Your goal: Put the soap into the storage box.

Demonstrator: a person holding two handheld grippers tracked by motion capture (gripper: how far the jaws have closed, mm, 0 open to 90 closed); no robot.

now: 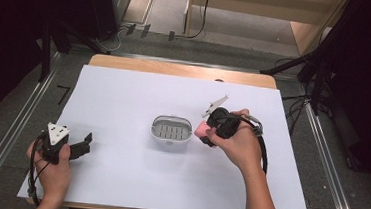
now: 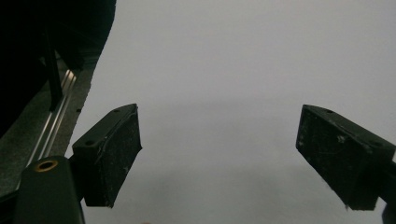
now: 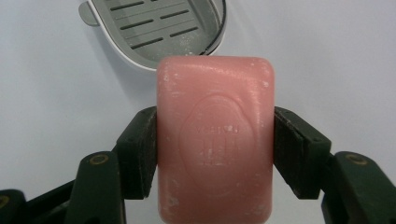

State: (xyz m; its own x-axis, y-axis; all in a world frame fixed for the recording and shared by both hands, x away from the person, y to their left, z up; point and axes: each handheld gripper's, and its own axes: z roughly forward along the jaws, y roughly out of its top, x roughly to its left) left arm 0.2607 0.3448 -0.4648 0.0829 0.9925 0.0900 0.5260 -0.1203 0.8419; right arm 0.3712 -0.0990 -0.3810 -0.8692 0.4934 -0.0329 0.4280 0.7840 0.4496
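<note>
One bar of pink soap (image 3: 215, 140) is counted, with a single embossed stamp seen on its upper face in the right gripper view. One soap dish (image 1: 171, 129) is counted, white-walled with one grey slotted insert; in the high view two rows of slots are made out, though their exact number cannot be told at that size. Two grippers are counted, a left gripper (image 2: 219, 154) and a right gripper (image 3: 215, 154), each fitted with two black jaws. Two grey three-cornered plates are seen, one on each gripper. Two hands are counted. One white sheet (image 1: 117, 179) is laid over one wooden table (image 1: 176, 68).
</note>
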